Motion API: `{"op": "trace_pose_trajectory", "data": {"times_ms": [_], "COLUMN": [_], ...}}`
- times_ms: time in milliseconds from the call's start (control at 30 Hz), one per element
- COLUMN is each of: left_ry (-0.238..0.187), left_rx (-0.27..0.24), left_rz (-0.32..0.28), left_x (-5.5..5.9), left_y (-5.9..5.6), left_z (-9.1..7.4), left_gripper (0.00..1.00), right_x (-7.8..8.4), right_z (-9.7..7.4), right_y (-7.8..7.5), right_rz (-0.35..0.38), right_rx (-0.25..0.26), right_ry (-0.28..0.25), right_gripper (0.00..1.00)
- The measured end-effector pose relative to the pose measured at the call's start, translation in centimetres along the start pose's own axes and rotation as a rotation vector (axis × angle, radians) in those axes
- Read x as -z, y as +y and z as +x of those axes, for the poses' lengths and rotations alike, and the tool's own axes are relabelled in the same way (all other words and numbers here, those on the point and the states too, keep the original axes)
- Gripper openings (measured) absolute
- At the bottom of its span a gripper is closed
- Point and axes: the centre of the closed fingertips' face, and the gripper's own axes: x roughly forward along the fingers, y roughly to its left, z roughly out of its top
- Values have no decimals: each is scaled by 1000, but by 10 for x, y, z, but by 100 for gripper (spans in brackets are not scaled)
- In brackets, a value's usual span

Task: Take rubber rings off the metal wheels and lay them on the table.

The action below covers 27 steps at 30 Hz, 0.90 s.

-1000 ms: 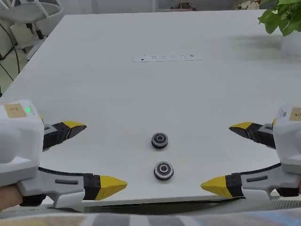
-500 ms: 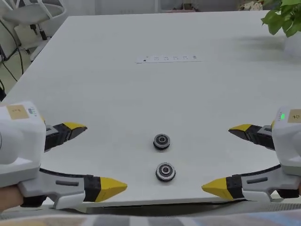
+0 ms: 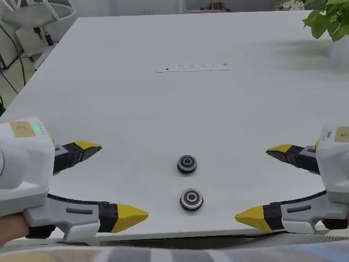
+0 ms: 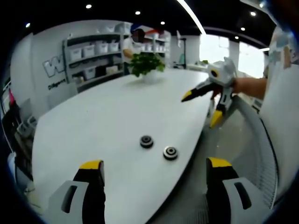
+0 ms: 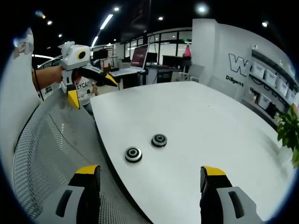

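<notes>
- Saw two metal wheels lying flat on the white table (image 3: 163, 109), close to its front edge. The far wheel (image 3: 187, 164) and near wheel (image 3: 191, 200) sat one behind the other, near each other but not touching.
- Made out a dark outer band round a shiny hub on each; could not tell at this size whether that band was a rubber ring.
- Found the left gripper (image 3: 112, 181) at lower left of the head view, jaws spread wide, yellow tips aimed inward, nothing between them, well apart from both wheels.
- Found the right gripper (image 3: 262, 183) mirrored at lower right, jaws equally wide apart, holding nothing, also well clear of the wheels.
- Checked the left gripper view: own jaws apart at the bottom, far wheel (image 4: 146, 141) and near wheel (image 4: 170, 152) ahead on the table. Spotted the right gripper (image 4: 201, 109) beyond them off the table edge, held in a hand and gaping.
- Checked the right gripper view: own jaws apart, near wheel (image 5: 133, 154) by the table edge, far wheel (image 5: 159, 140) just past it. Spotted the left gripper (image 5: 93, 92) at upper left, tips parted.
- Noted a socket strip (image 3: 196, 67) mid-table, a potted plant (image 3: 327, 19) at the far right corner and a white chair (image 3: 32, 16) off the far left.
</notes>
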Motion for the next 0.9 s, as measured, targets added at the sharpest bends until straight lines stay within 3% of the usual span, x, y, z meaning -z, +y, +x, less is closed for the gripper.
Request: {"op": "trace_pose_trajectory", "data": {"times_ms": [400, 900], "left_ry": [3, -1], "left_rx": [11, 30], "left_rz": [-7, 13], "left_x": [3, -1], "left_y": [-3, -6], "left_z": [6, 13], "left_gripper": [91, 90], "right_x": [0, -6], "right_z": [3, 8], "right_y": [0, -5], "right_rz": [16, 0], "right_rx": [-5, -10], "right_ry": [-16, -38], "right_gripper": [87, 84]}}
